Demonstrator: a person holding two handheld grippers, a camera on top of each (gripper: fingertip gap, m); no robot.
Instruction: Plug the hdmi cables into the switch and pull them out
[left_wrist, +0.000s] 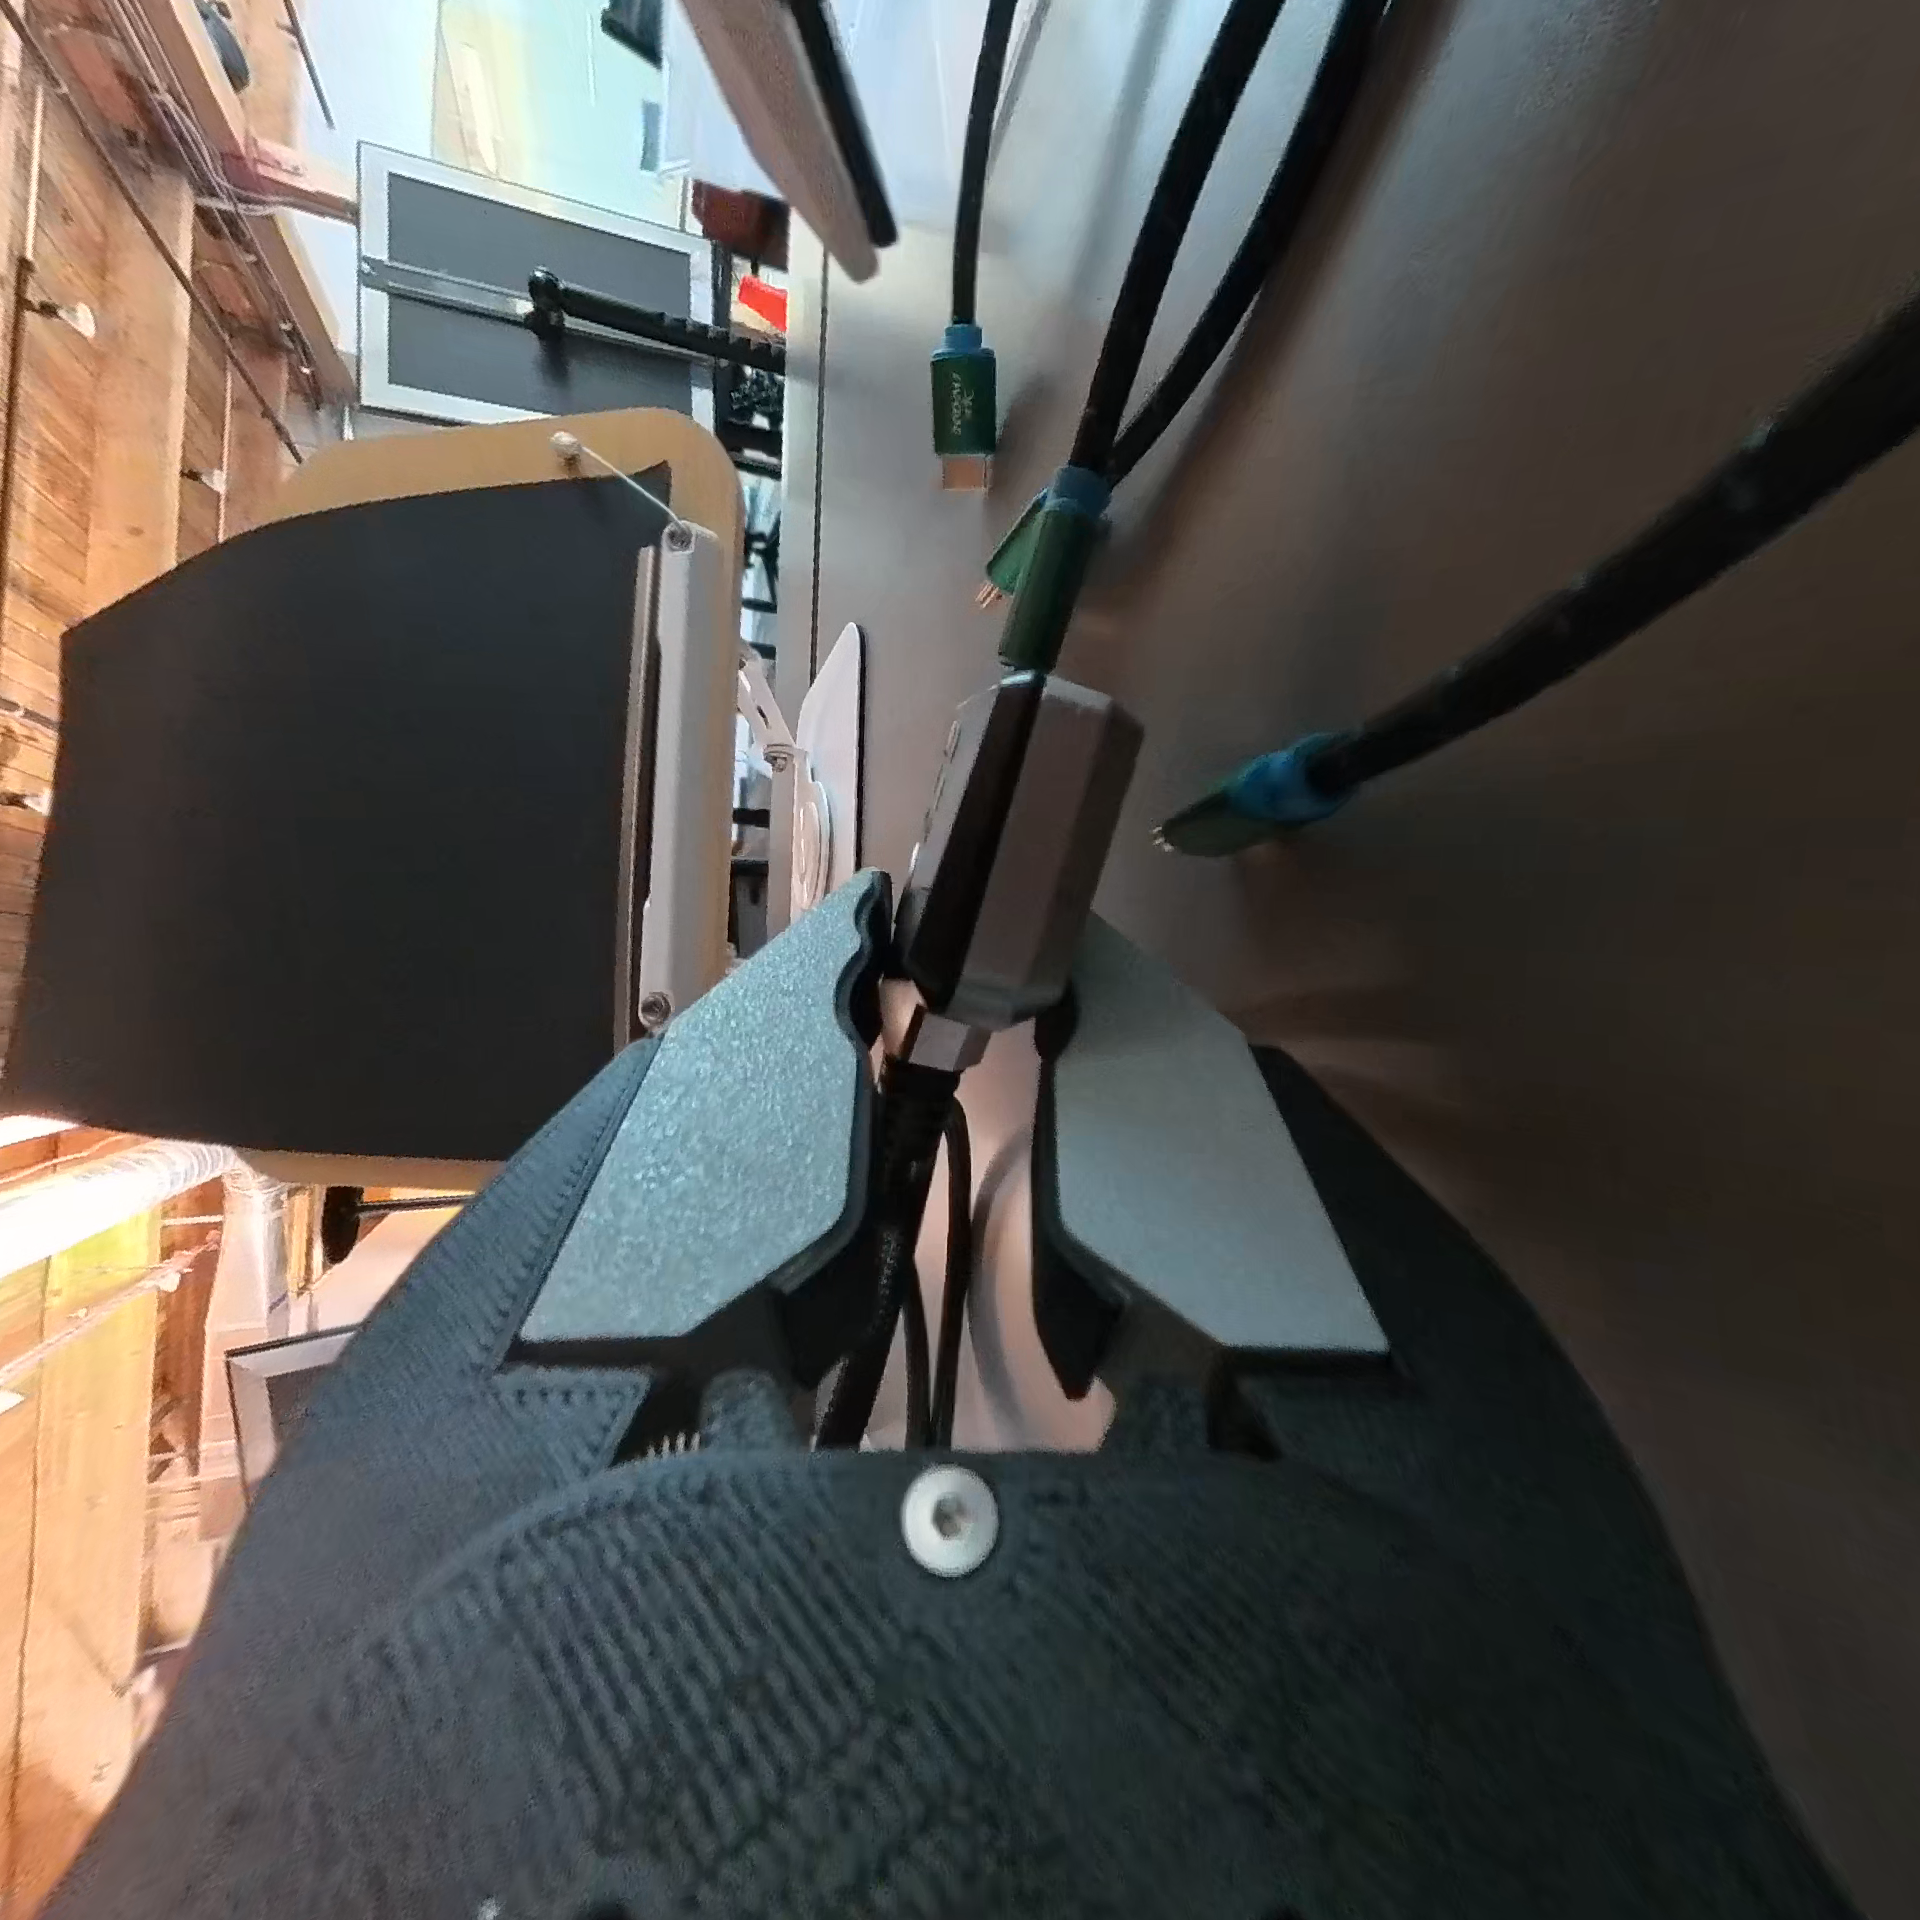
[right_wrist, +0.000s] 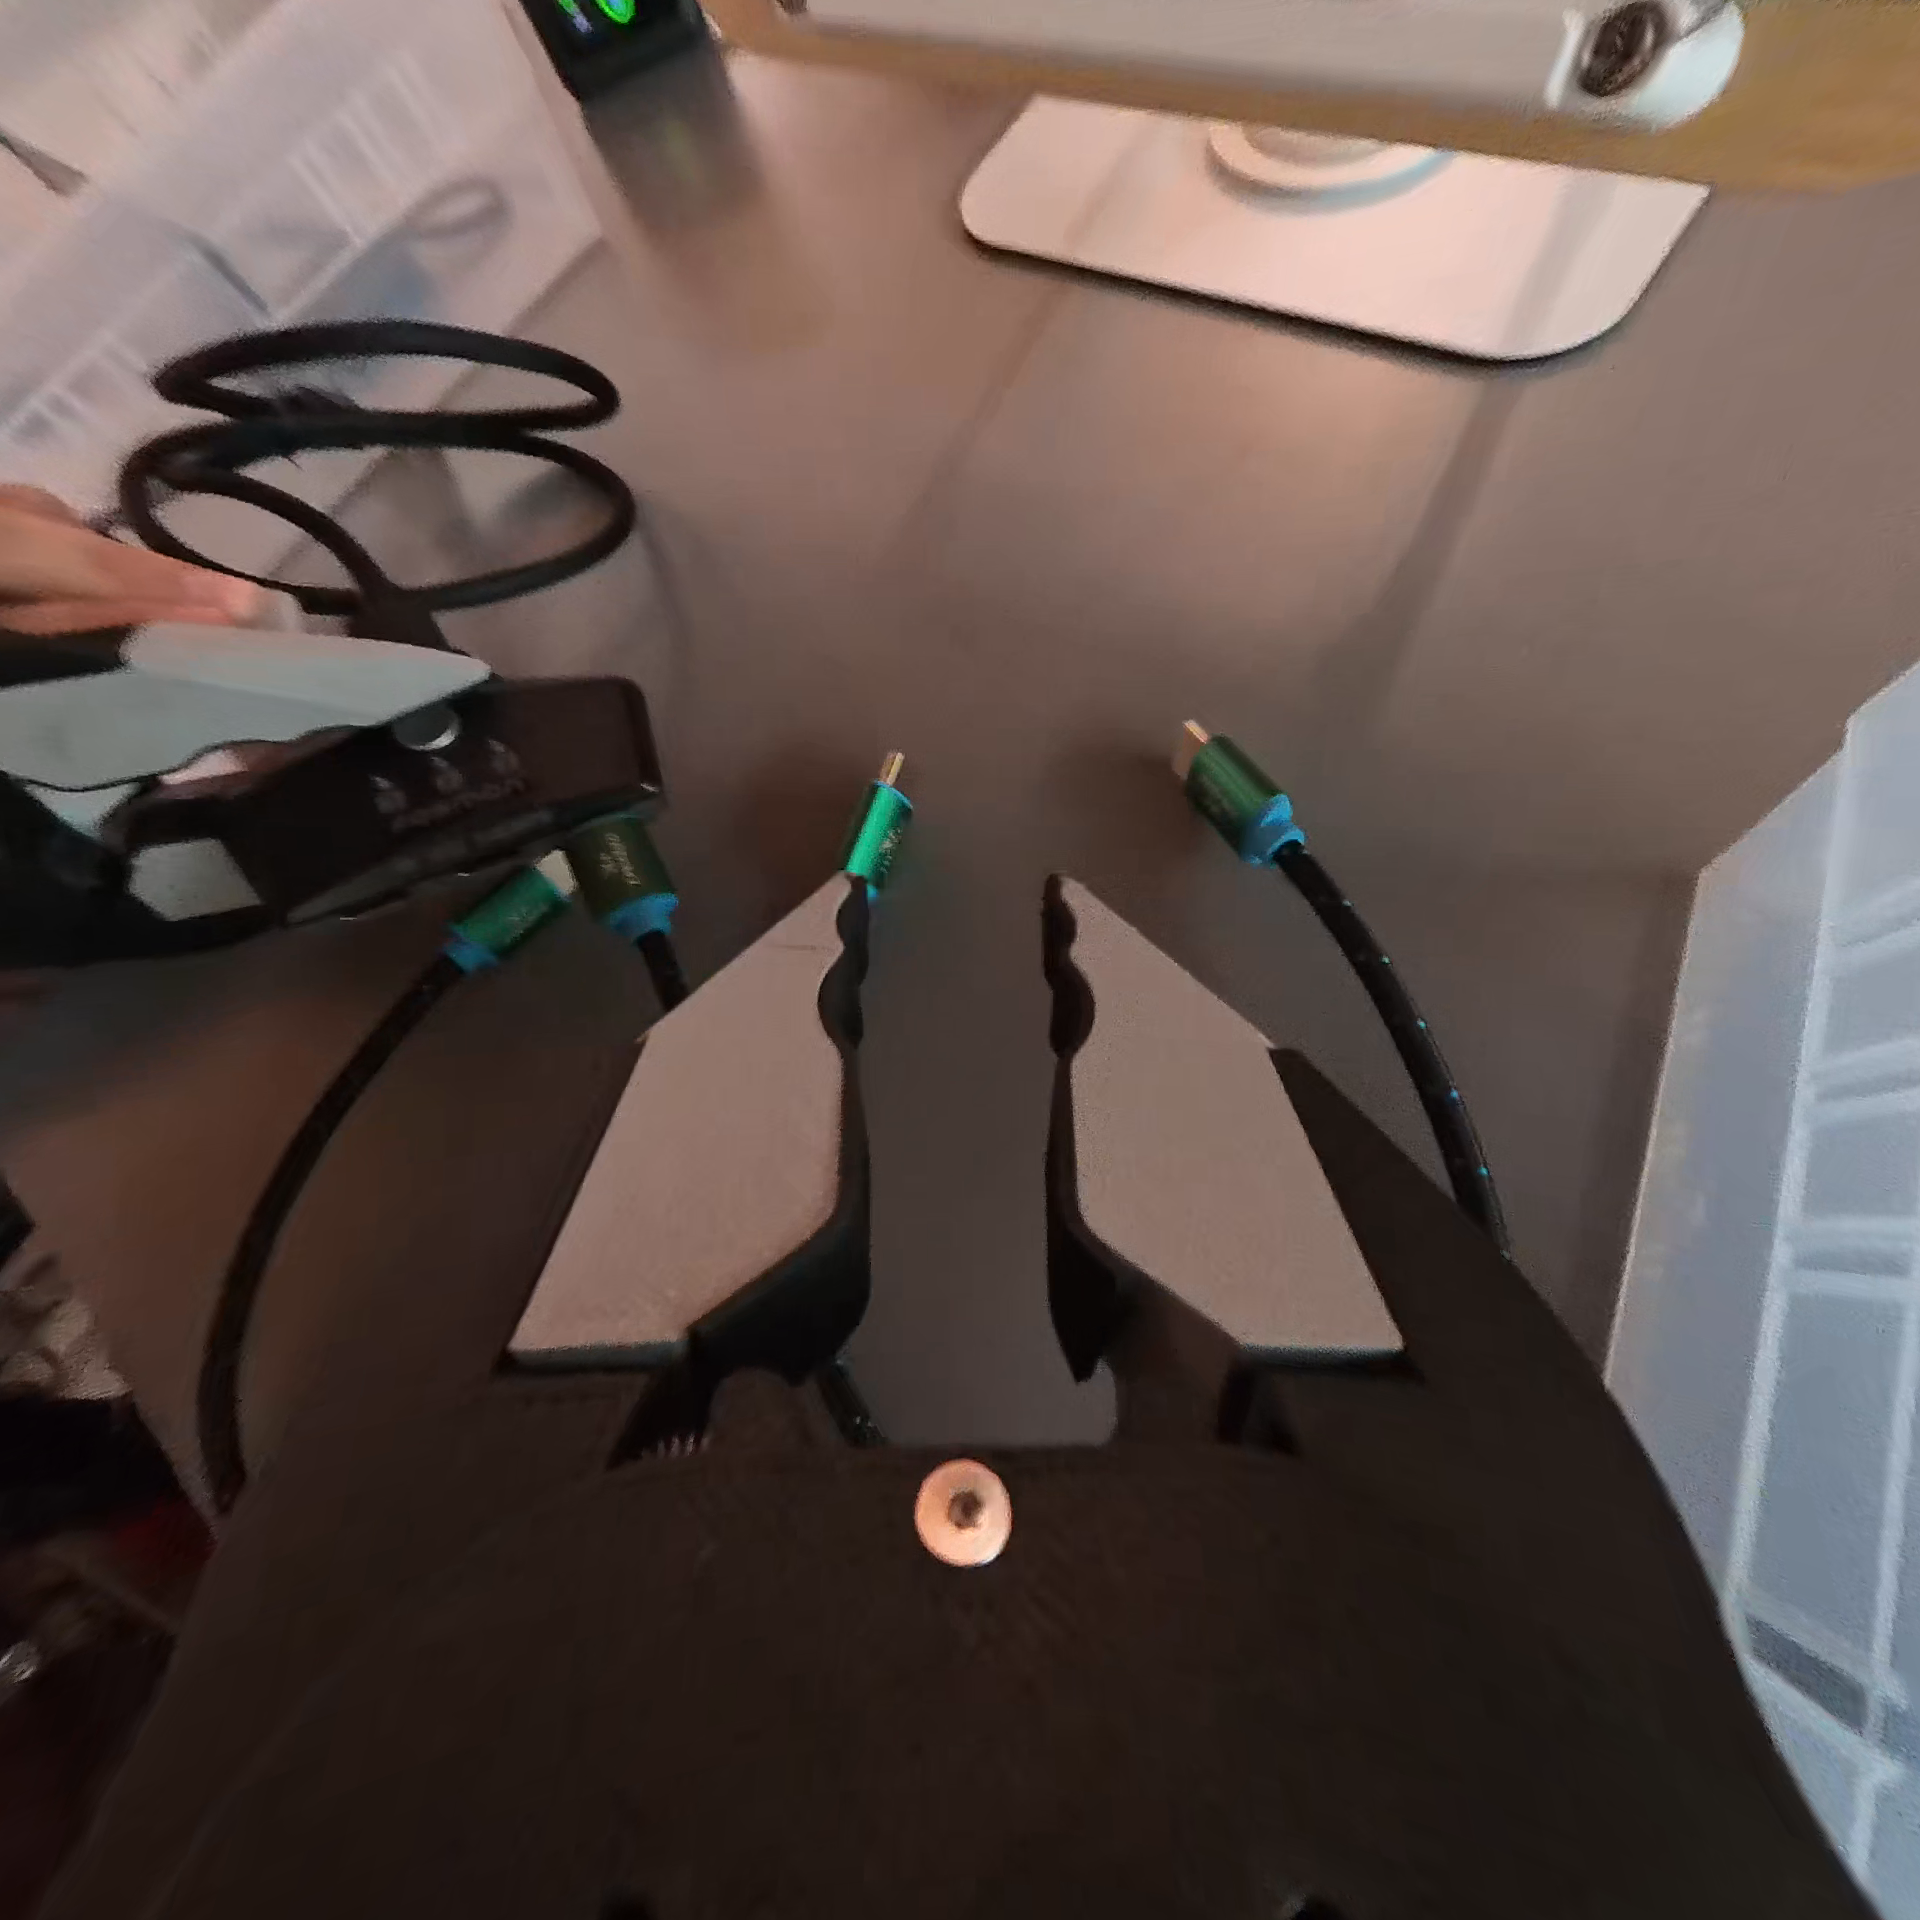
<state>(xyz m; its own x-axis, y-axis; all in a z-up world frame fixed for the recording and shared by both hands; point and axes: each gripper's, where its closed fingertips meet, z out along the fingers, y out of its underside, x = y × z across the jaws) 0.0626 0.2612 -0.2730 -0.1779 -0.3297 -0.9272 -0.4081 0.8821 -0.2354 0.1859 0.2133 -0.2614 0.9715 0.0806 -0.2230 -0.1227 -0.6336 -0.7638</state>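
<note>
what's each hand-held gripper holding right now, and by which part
The left hand-held gripper clamps the black switch at its near, cable end. The right hand-held gripper is open and holds nothing.

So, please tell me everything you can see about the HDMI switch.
The HDMI switch is a small flat box with a glossy black top and grey sides, carrying a round silver button and small markings. It is held off the dark desk, tilted, in the jaws of the left gripper. One green-shelled plug sits in its edge; a second lies beside it.
</note>
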